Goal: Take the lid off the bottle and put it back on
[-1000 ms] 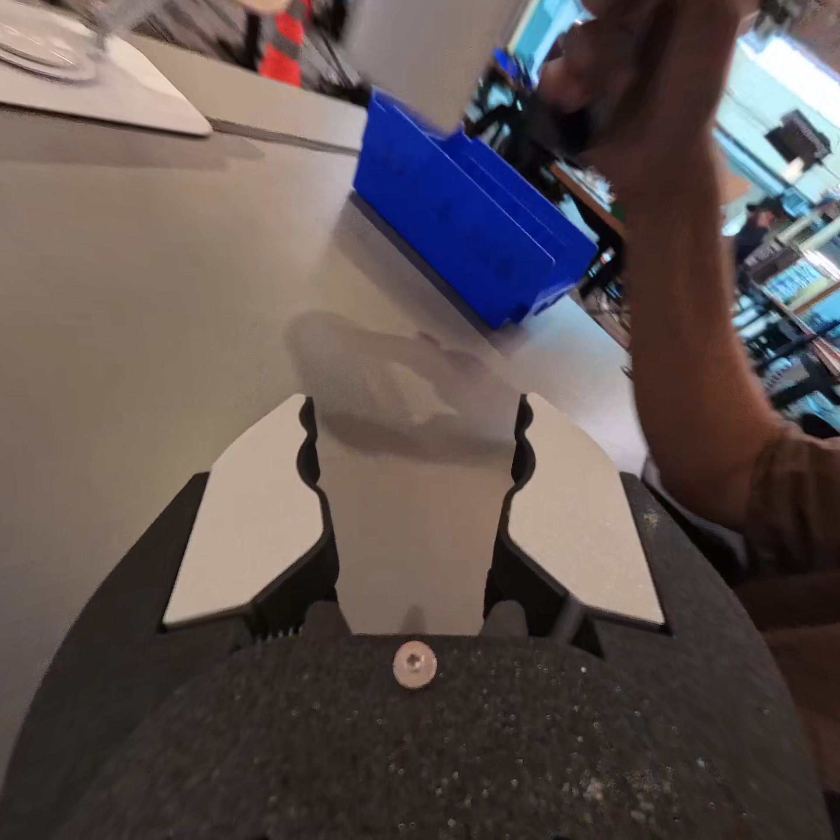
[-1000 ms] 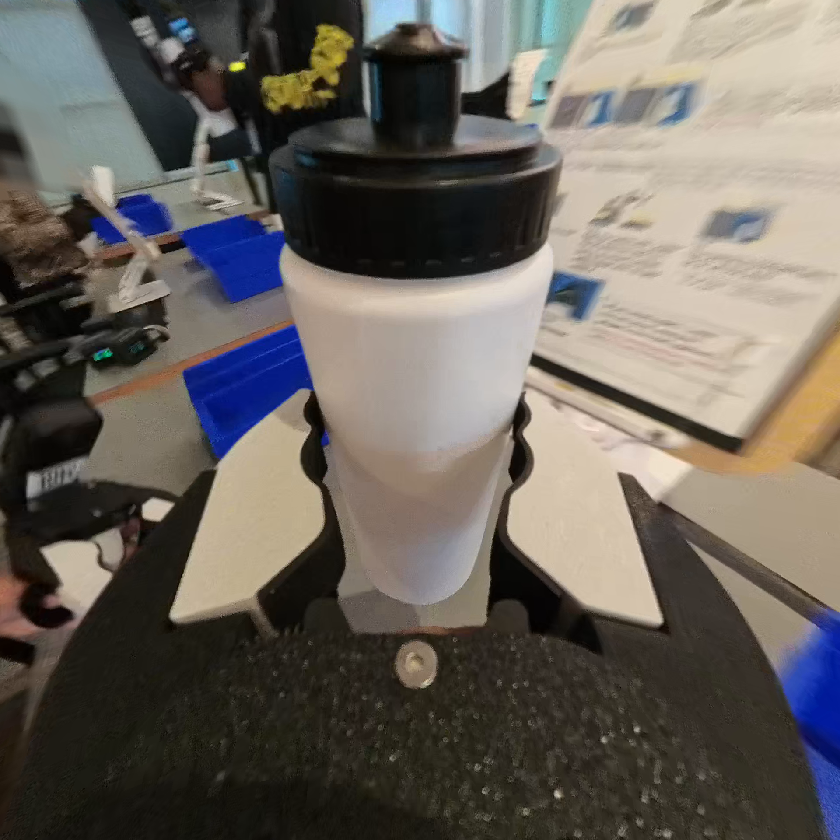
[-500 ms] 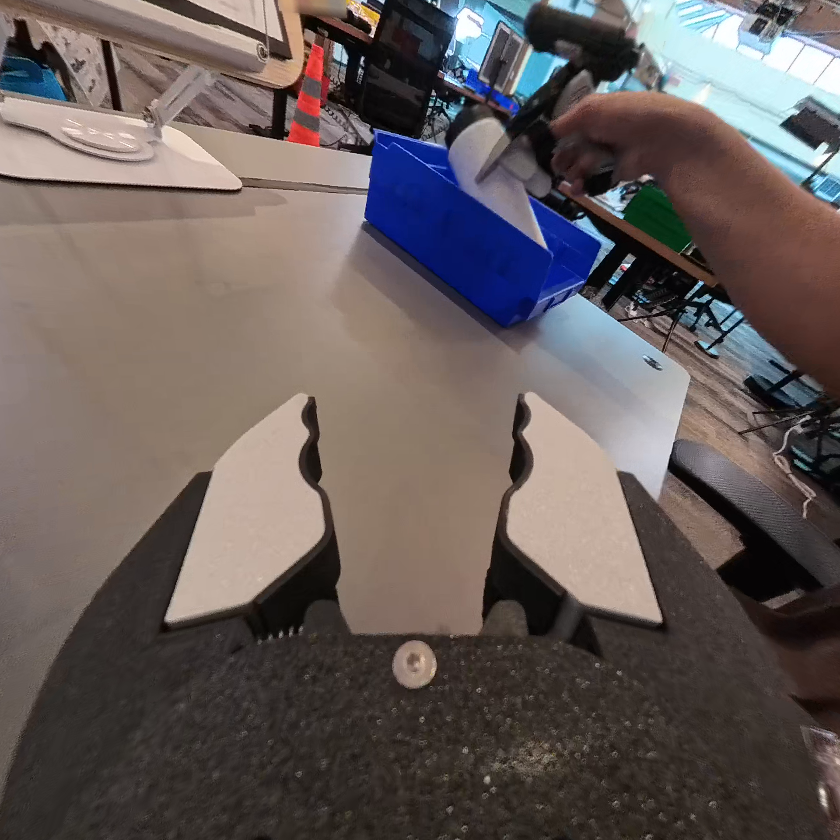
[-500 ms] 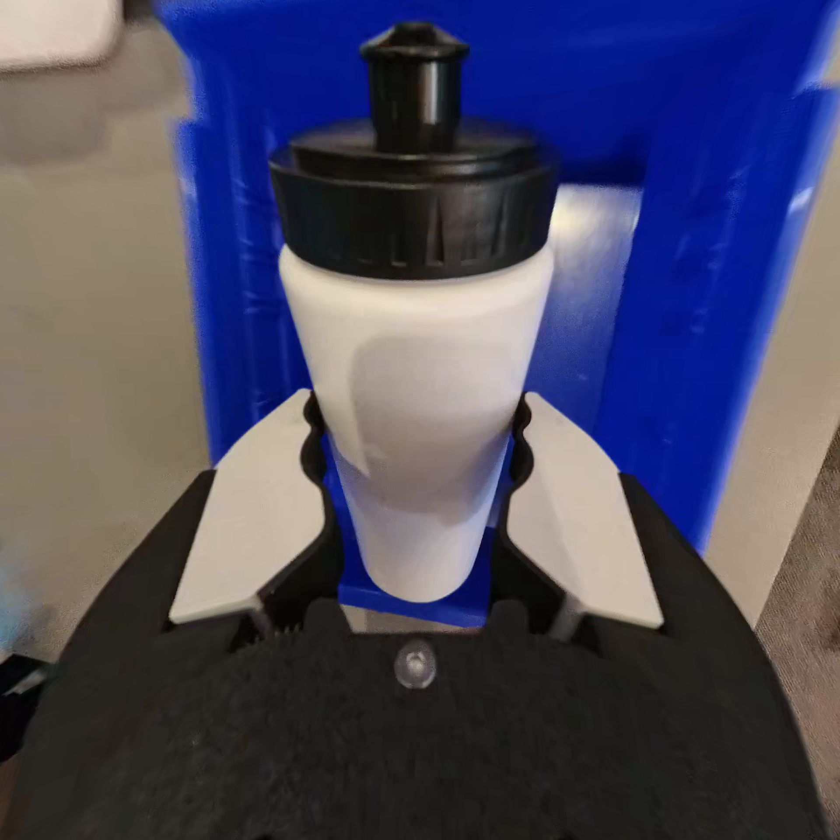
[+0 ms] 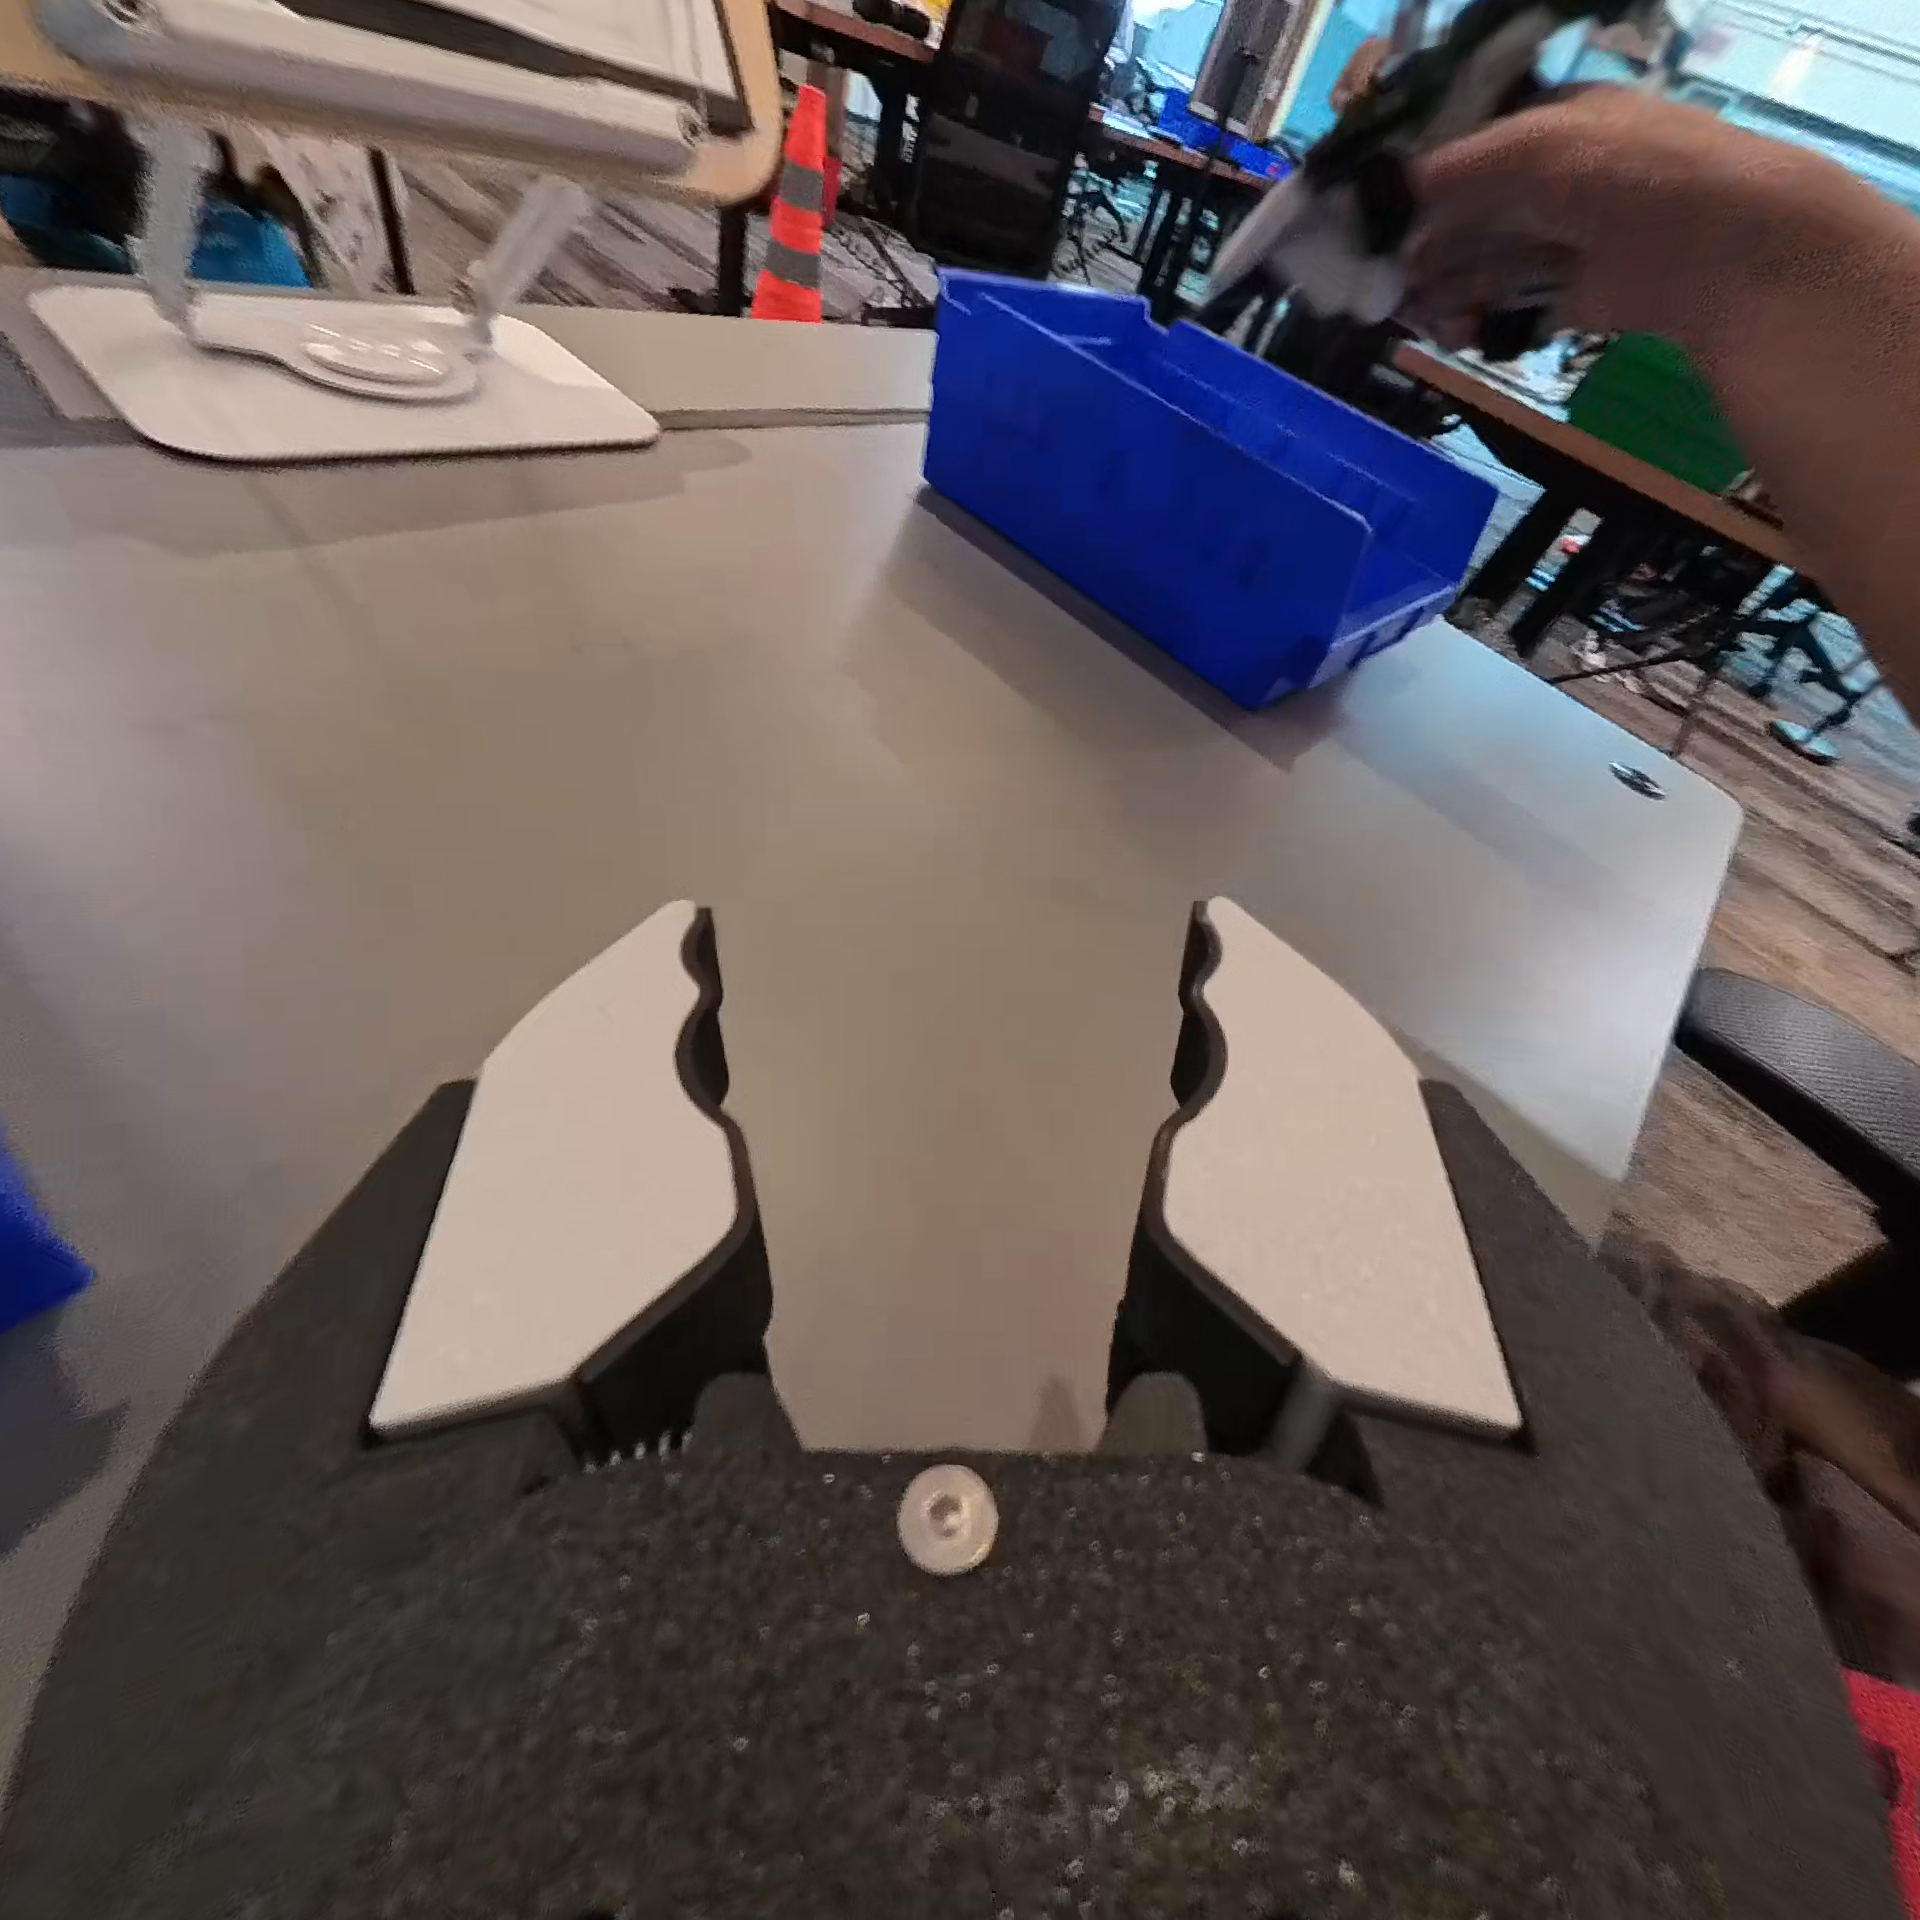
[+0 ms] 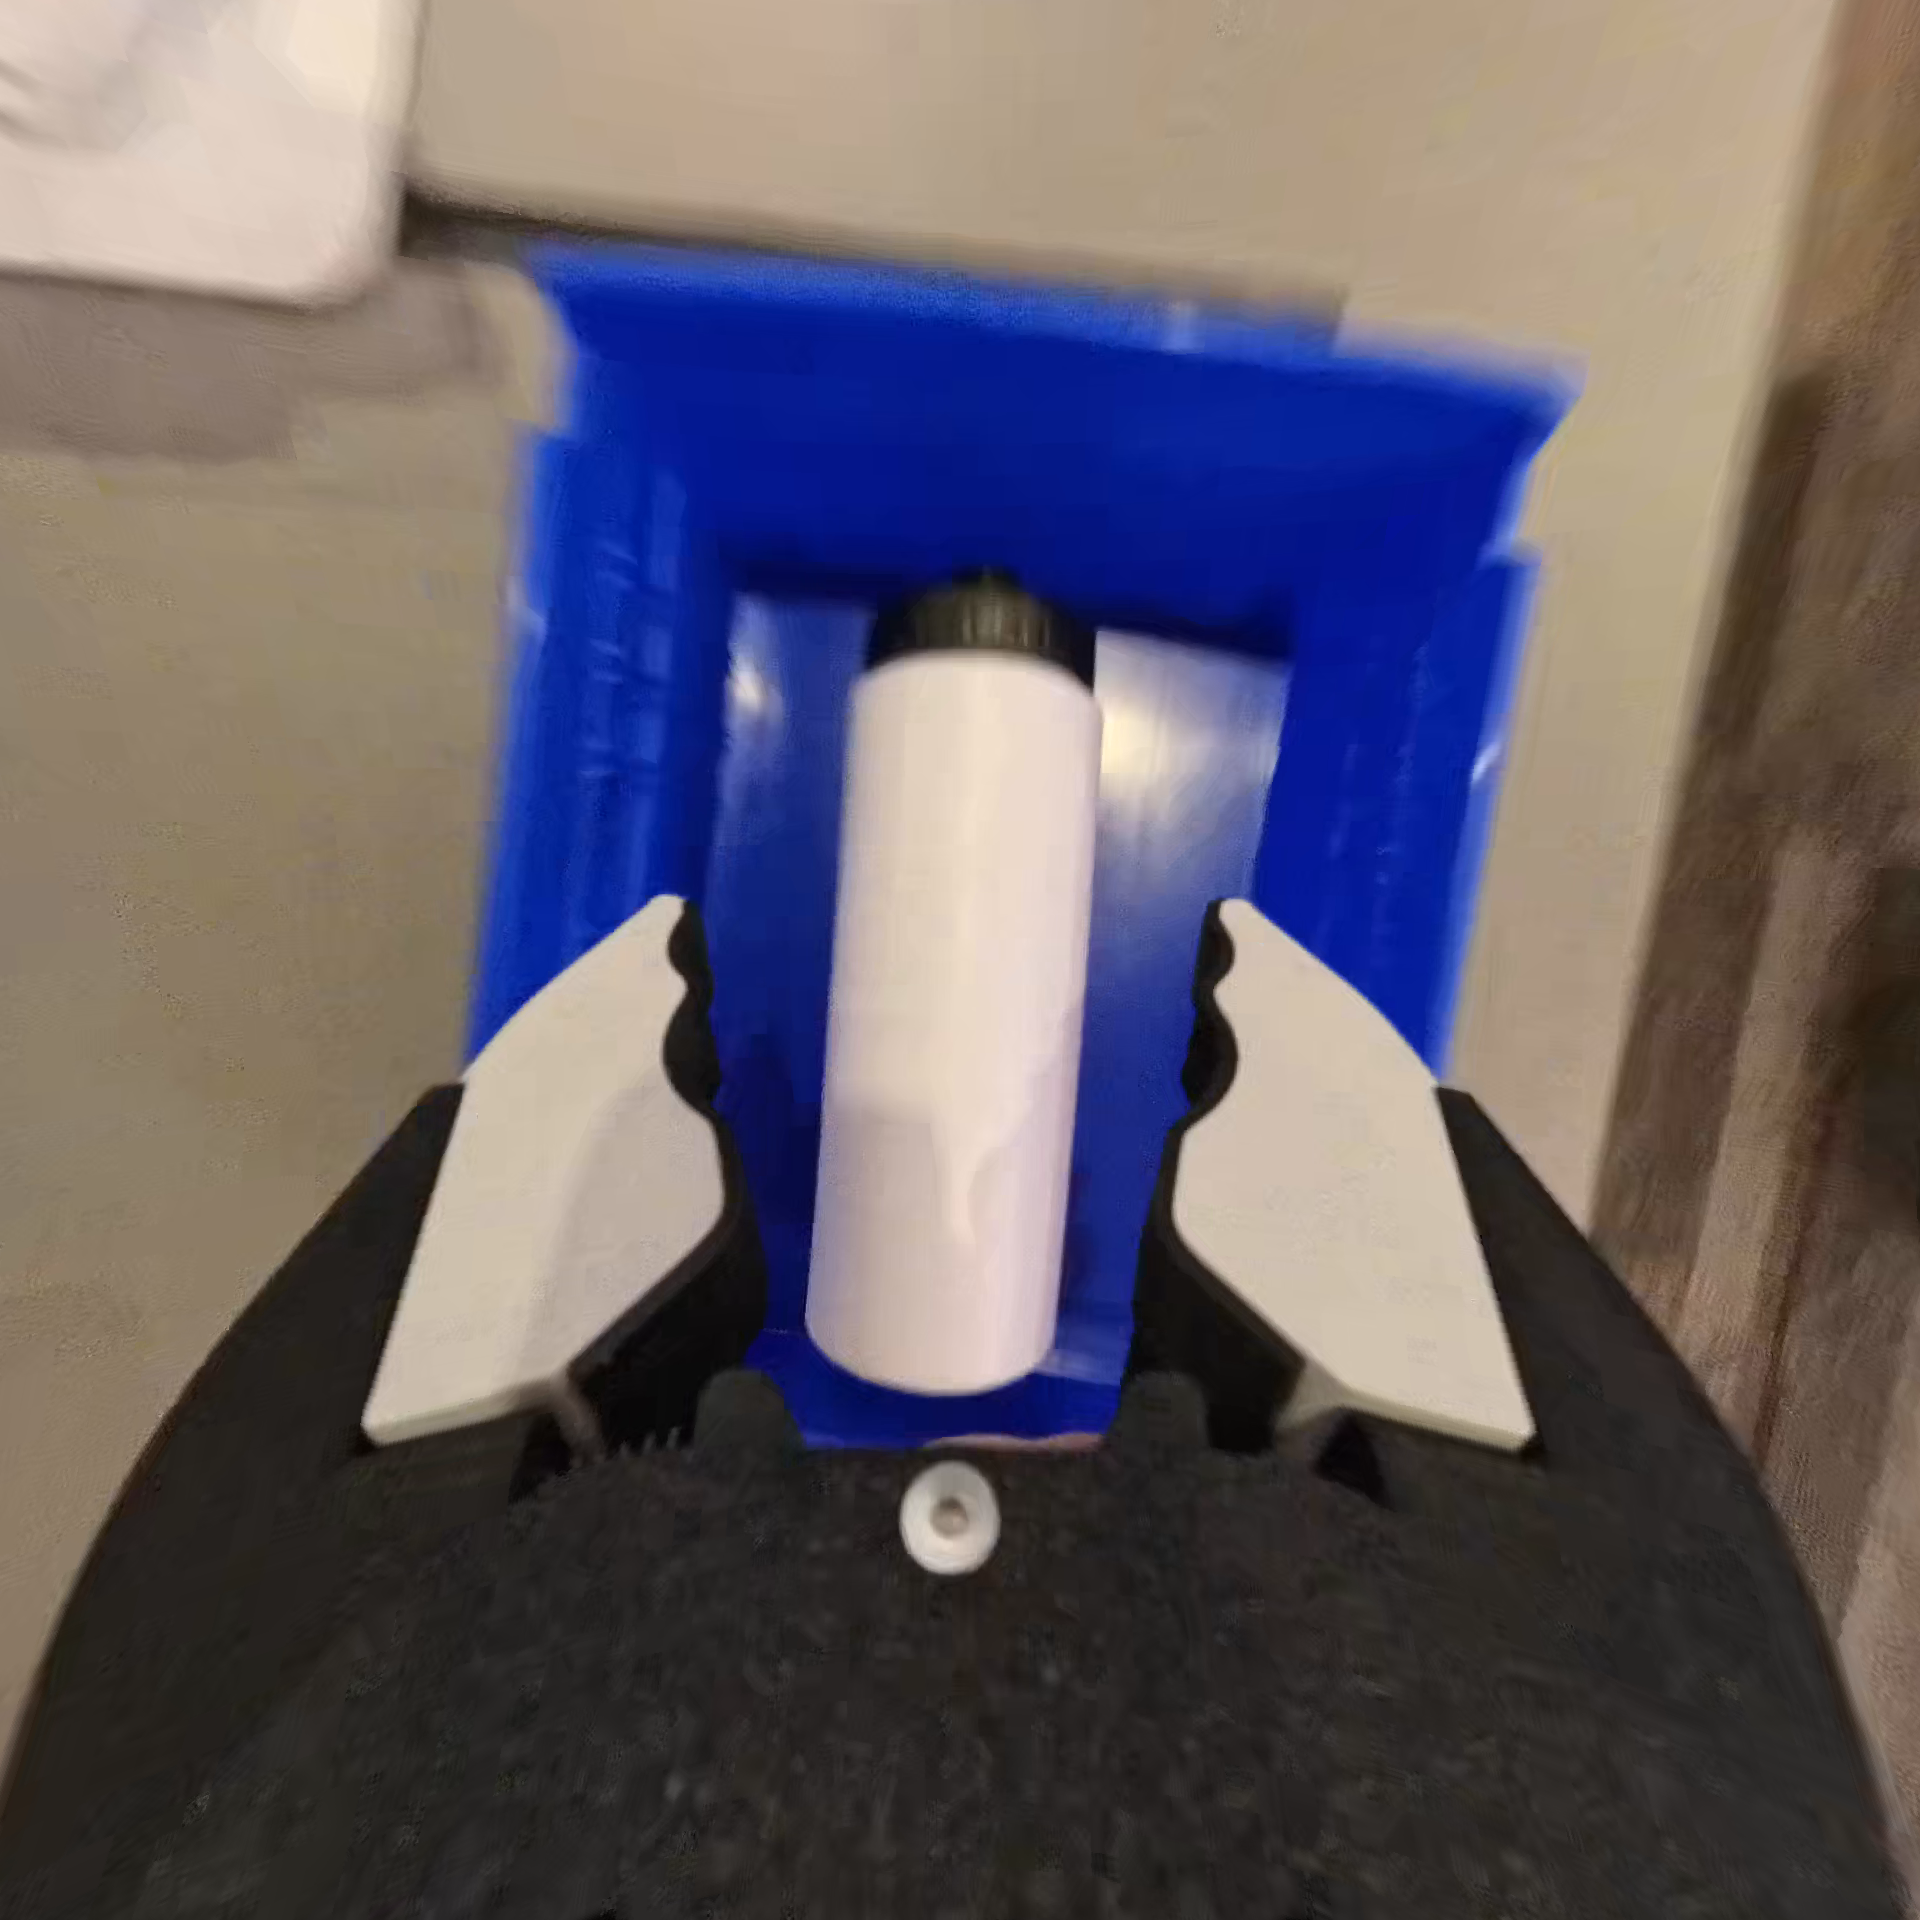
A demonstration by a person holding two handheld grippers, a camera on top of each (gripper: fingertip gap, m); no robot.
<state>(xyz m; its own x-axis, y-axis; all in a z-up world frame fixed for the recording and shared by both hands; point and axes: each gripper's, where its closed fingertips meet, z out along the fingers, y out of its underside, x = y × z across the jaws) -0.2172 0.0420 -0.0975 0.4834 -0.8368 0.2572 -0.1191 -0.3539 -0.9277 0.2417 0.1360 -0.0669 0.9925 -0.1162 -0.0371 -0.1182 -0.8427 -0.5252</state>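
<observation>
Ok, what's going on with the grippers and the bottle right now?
Left gripper open, empty. Right gripper open, clear of bottle. Bottle in blue bin, lid on.

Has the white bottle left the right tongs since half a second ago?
Yes. The white bottle has dropped away from the open right tongs, into the blue bin.

The bottle (image 6: 961, 997) looks like smooth white plastic, its ribbed lid (image 6: 977, 620) black. The bin (image 6: 644, 727) is glossy blue plastic. The table (image 5: 520, 727) is smooth matt grey. Right claw (image 6: 951, 935) has matt pale pads (image 6: 582, 1143) on grainy black.
</observation>
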